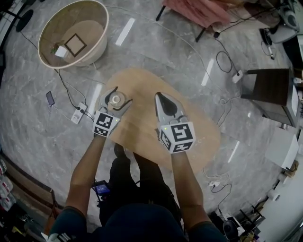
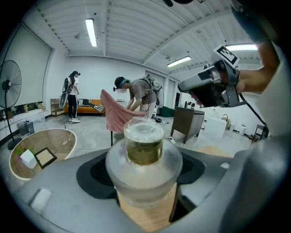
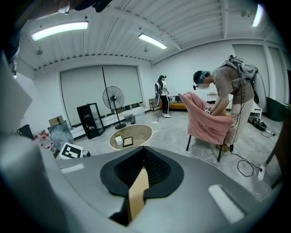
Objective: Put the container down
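Observation:
A small clear container [image 1: 116,99] with a wide frosted body and a narrow neck holding yellowish liquid [image 2: 144,148] sits between the jaws of my left gripper [image 1: 115,98], which is shut on it. It is over the left part of the round wooden table [image 1: 194,137]; wood shows right under it in the left gripper view, but I cannot tell whether it touches. My right gripper [image 1: 160,97] hovers over the table's middle, a hand's width to the right of the container. Its jaws are shut with nothing in them [image 3: 141,177].
On the floor beyond the table lies a round beige basin [image 1: 47,52] holding a white box and a dark frame. A power strip [image 1: 78,113] and cables lie to the left. A dark cabinet [image 1: 265,90] stands right, a pink-draped chair [image 1: 199,12] behind. Two people [image 2: 136,98] stand far off.

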Demonstrator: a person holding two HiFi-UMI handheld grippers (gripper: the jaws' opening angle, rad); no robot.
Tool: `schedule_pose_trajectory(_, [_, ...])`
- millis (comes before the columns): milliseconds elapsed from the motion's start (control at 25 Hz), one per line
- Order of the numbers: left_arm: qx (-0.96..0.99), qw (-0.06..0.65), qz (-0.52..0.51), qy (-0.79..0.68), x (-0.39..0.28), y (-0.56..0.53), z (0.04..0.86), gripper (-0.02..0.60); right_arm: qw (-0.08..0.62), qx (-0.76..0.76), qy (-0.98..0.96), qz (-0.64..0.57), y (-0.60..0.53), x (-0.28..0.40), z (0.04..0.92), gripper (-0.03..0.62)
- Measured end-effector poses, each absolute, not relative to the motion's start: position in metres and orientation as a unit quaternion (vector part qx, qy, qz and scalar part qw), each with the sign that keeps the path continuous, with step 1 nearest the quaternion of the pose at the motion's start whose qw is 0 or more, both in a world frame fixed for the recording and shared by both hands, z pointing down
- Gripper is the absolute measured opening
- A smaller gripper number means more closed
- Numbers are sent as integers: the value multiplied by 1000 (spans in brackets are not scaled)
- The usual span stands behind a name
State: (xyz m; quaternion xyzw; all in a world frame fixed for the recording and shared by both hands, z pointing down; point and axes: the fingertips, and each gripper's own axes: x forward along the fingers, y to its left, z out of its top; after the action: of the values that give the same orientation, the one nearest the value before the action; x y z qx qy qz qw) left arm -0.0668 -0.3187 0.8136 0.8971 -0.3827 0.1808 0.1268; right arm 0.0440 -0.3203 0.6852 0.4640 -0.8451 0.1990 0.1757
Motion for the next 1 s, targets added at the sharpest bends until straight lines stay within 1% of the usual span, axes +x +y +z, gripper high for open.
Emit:
schedule_pose_trajectory(560, [877,146,226,-399,-78,-318,937,336,184,456,-845,211,-334,27,772,5])
schedule_pose_trajectory(1000, [864,152,252,-409,-77,-311,995,336,198,442,-842,236,-331,22,832,5])
